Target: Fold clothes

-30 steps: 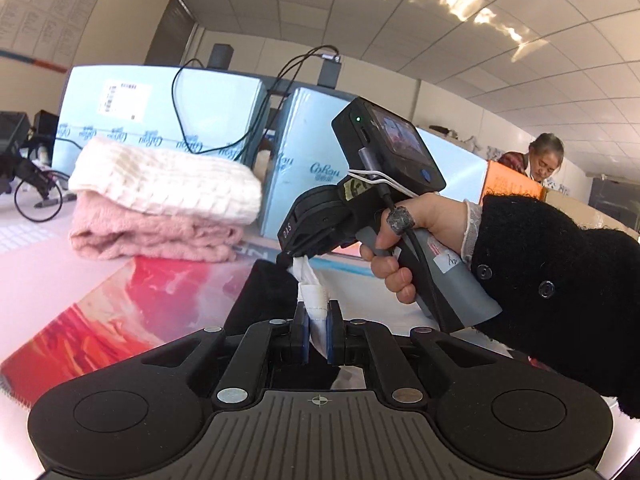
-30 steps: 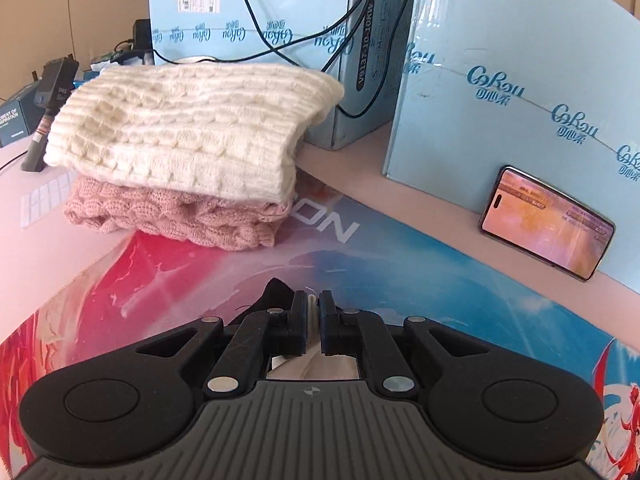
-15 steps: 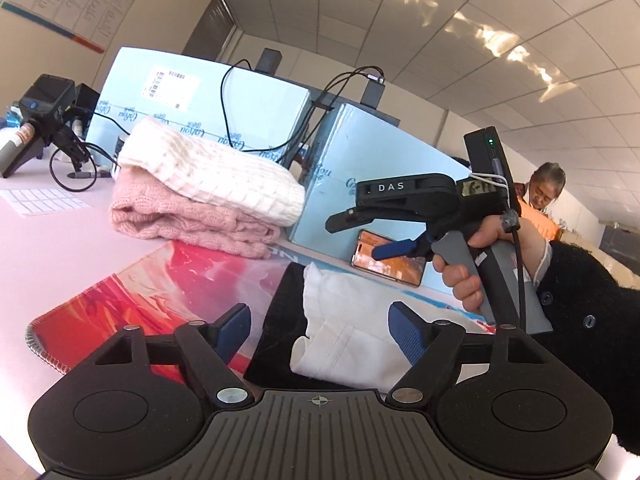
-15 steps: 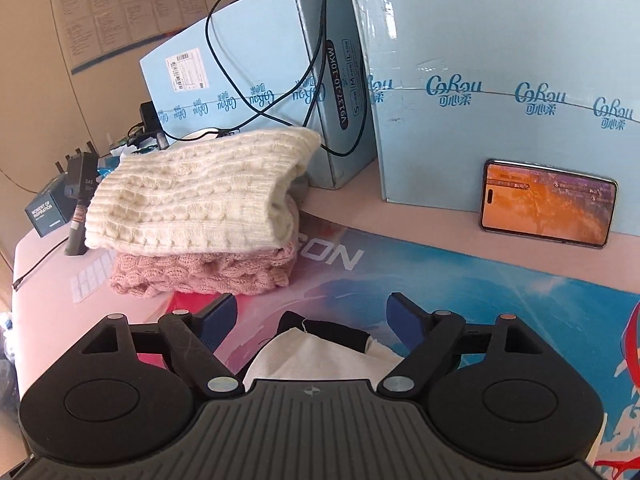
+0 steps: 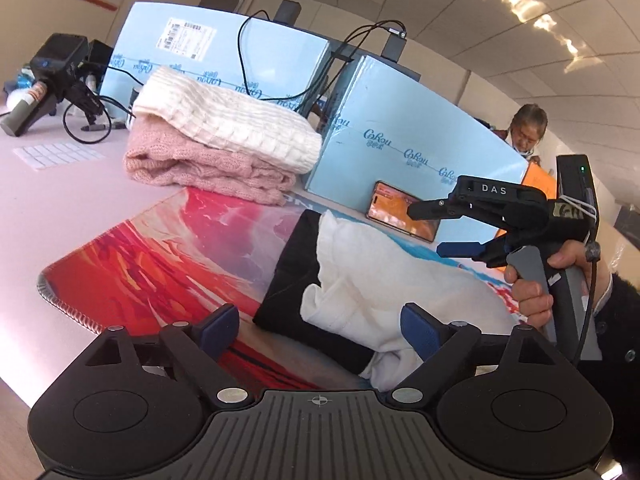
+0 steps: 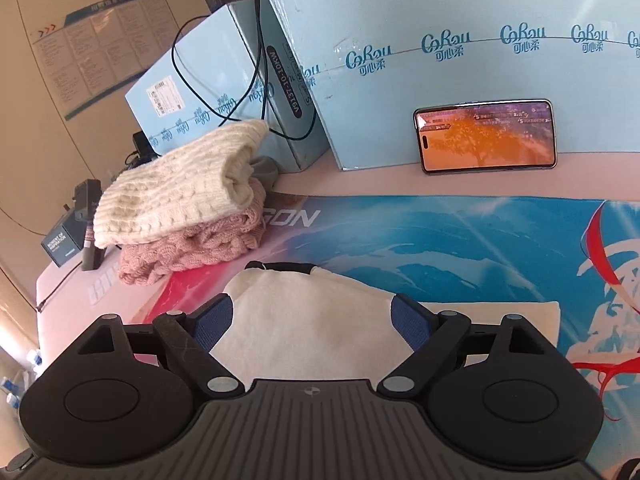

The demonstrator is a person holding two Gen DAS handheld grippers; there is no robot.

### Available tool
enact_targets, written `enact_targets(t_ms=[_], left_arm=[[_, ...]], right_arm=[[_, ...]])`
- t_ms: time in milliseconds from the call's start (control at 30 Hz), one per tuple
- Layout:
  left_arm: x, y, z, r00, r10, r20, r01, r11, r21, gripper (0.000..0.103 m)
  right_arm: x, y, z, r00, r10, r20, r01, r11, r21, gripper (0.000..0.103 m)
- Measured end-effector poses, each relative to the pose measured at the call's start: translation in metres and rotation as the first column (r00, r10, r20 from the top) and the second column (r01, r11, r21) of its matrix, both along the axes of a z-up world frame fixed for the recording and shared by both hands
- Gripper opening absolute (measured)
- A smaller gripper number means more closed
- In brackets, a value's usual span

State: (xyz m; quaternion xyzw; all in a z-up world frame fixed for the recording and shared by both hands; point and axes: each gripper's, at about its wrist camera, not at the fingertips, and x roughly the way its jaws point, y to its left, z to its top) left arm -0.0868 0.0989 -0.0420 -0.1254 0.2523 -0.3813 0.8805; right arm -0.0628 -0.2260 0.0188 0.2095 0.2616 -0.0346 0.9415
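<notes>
On the red-and-blue printed mat [image 6: 460, 240] covering the pale pink desk [image 5: 60, 208], a cream-and-black folded garment [image 5: 360, 280] lay in a loose bundle, its white layer bunched over the black one. The left claw [image 5: 320, 326] hung just above its near edge with blue pads spread wide, holding nothing. The right claw [image 6: 312, 320] was equally wide open and empty above the same cloth; seen from the left camera, it hovered to the garment's right.

With neither claw pinning anything, the rumpled white layer looked likely to slump or spring apart, and a careless next grab could catch only 1 layer and drag the fold askew.

Behind the mat sat 2 folded knits, a cream cable-knit sweater [image 6: 176, 184] stacked on a pink one [image 6: 192, 252], beside light blue cardboard boxes [image 6: 460, 60] with black cables draped over them. A lit smartphone [image 6: 486, 136] leaned against 1 box. The room seemed an office, with a tiled ceiling and a seated person [image 5: 528, 132] in the background.
</notes>
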Motion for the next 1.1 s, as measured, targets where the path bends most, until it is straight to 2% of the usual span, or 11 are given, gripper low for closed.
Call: enact_targets(t_ms=[133, 333, 533, 667, 733, 767, 800, 833, 867, 933, 1100], left_arm=[[-0.003, -0.008, 0.004, 0.996, -0.065, -0.06, 0.065, 0.998, -0.005, 0.096], [-0.004, -0.031, 0.007, 0.996, -0.055, -0.077, 0.058, 0.998, 0.039, 0.1], [0.003, -0.048, 0.006, 0.992, -0.048, -0.115, 0.048, 0.999, -0.007, 0.103], [0.004, -0.067, 0.005, 0.993, -0.051, -0.103, 0.05, 0.999, -0.01, 0.103], [0.006, -0.076, 0.004, 0.994, -0.051, -0.093, 0.051, 0.999, -0.01, 0.102], [0.007, -0.078, 0.004, 0.995, -0.047, -0.088, 0.046, 0.999, -0.01, 0.102], [0.008, -0.079, 0.004, 0.996, -0.038, -0.08, 0.037, 0.999, -0.006, 0.099], [0.008, -0.08, 0.003, 0.997, -0.027, -0.07, 0.027, 1.0, 0.005, 0.084], [0.009, -0.08, 0.002, 0.998, -0.013, -0.058, 0.014, 1.0, 0.019, 0.06], [0.011, -0.078, 0.0, 0.999, 0.01, -0.034, -0.008, 0.999, 0.04, 0.031], [0.01, -0.062, 0.012, 0.998, -0.026, 0.059, 0.027, 0.999, -0.017, 0.022]], right_arm=[[-0.036, -0.019, 0.008, 0.992, -0.119, 0.048, 0.121, 0.992, -0.046, 0.091], [-0.063, -0.054, -0.007, 0.968, -0.251, -0.013, 0.252, 0.968, 0.01, 0.093], [-0.057, -0.062, -0.034, 0.974, -0.207, -0.088, 0.218, 0.965, 0.144, 0.096], [-0.051, -0.049, -0.038, 0.984, -0.177, -0.037, 0.18, 0.961, 0.209, 0.1], [-0.047, -0.04, -0.038, 0.988, -0.149, -0.03, 0.152, 0.962, 0.226, 0.097], [-0.045, -0.036, -0.037, 0.989, -0.147, -0.031, 0.15, 0.965, 0.215, 0.089], [-0.044, -0.031, -0.036, 0.987, -0.157, -0.042, 0.162, 0.971, 0.174, 0.065], [-0.044, -0.028, -0.035, 0.983, -0.174, -0.058, 0.181, 0.974, 0.136, 0.049], [-0.044, -0.027, -0.036, 0.979, -0.188, -0.073, 0.196, 0.974, 0.116, 0.032], [-0.047, -0.026, -0.033, 0.98, -0.193, -0.056, 0.199, 0.972, 0.128, 0.023], [-0.055, -0.014, -0.008, 0.983, -0.174, 0.052, 0.168, 0.98, 0.108, 0.018]])
